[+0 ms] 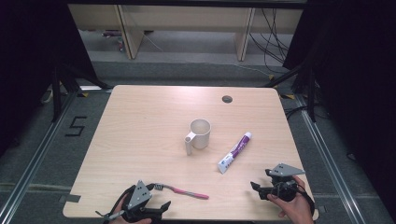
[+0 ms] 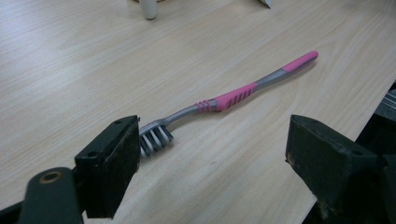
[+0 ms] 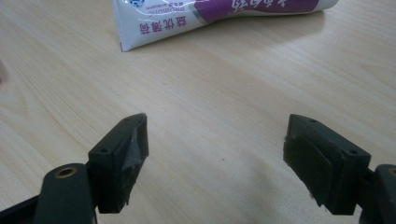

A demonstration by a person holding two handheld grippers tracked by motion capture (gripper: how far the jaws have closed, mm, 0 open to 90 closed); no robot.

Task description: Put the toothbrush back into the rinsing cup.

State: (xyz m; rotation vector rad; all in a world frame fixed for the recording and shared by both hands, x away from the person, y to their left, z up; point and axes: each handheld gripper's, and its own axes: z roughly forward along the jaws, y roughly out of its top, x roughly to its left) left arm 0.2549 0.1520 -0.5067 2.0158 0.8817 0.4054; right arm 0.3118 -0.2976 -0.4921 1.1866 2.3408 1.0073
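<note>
Pale wood-grain bench (image 1: 140,121), three items, both of your tools unloaded. Left gripper (image 1: 148,211): released, jaws spread, low at the near edge, aimed at the toothbrush (image 1: 182,190); its bristle head lies just beside one jaw, pink handle running rightward close to that edge, so little room behind it. Centre: cream mug (image 1: 200,134), upright, handle toward you, open bench all round. Right of it: toothpaste tube (image 1: 235,152), flat, crimped end nearest you. Right gripper (image 1: 261,189): released, empty, short of the tube, near the corner.
</note>
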